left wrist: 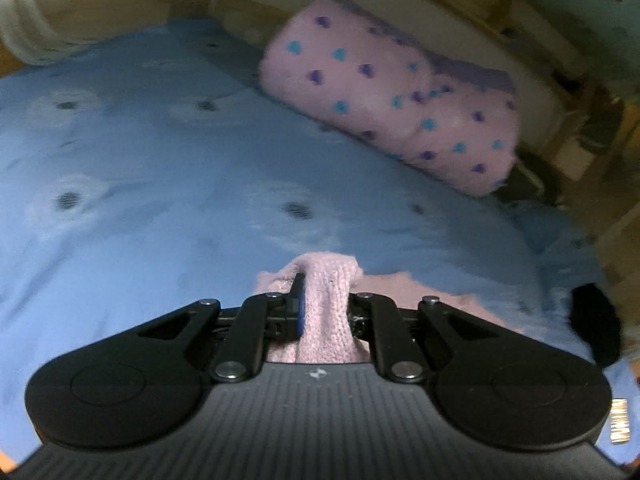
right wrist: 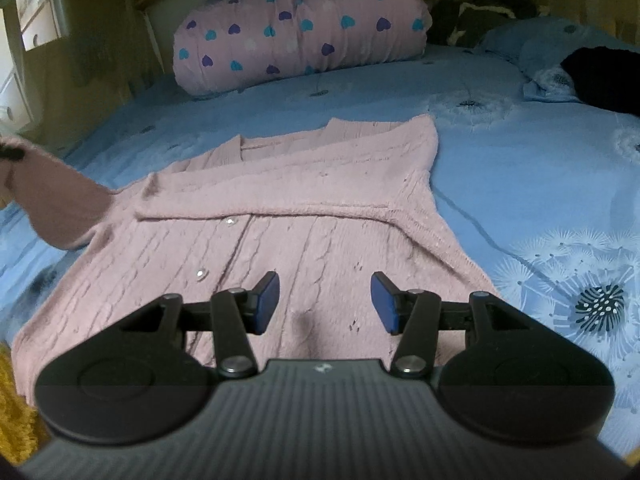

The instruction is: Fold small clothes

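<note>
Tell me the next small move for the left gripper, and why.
Probably carry the sleeve across onto the cardigan's body and lay it flat: the left gripper is shut on it, lifted, while the other sleeve already lies folded across. The right gripper hovers open.

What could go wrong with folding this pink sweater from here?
The left gripper pinches only a bunch of the sleeve, so the knit could slip out mid-fold, or drag the pink cardigan across the blue bedsheet. The other sleeve already lies folded over the chest and may shift. The right gripper hovers with jaws open, holding nothing down.
</note>
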`<state>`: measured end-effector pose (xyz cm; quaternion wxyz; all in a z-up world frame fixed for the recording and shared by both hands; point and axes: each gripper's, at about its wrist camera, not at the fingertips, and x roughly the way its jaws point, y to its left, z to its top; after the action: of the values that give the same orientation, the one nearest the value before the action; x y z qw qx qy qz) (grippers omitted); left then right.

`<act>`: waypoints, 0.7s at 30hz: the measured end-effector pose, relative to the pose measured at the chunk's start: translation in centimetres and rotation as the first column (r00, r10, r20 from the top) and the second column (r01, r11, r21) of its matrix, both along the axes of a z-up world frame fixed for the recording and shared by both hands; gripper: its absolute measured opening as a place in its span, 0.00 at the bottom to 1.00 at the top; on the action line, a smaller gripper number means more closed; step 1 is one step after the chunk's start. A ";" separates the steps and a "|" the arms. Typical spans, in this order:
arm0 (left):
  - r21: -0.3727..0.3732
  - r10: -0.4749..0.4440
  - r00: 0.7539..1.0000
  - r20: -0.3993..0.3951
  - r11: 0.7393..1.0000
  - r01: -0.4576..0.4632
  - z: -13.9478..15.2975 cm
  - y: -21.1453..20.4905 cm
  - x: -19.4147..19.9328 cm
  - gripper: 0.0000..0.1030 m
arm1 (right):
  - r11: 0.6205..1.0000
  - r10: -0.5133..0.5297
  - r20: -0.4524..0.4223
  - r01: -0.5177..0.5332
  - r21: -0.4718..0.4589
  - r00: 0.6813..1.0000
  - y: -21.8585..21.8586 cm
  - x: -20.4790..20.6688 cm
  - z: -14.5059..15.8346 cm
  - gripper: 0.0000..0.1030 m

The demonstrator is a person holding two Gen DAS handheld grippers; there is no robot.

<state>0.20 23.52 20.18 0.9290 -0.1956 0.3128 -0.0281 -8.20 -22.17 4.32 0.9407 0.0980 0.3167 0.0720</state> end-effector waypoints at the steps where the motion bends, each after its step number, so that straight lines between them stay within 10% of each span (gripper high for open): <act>1: -0.011 -0.017 1.000 0.006 1.000 0.017 0.4 -1.1 0.3 0.13 | 1.000 0.000 0.003 0.000 0.004 1.000 -0.2 0.0 0.0 0.52; 11: -0.015 -0.189 0.982 0.028 0.982 0.189 2.1 -14.2 4.7 0.13 | 0.998 -0.019 0.024 0.017 0.067 1.000 -1.7 0.0 -0.3 0.52; 21: 0.070 -0.303 0.942 -0.145 0.947 0.315 -5.9 -25.3 10.9 0.13 | 0.992 -0.038 0.023 0.035 0.121 0.999 -3.0 0.2 -1.3 0.52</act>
<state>11.07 -1.77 14.27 0.8983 -0.1027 0.4015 -0.1461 -8.05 -25.20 3.05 0.9382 0.1597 0.2978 0.0750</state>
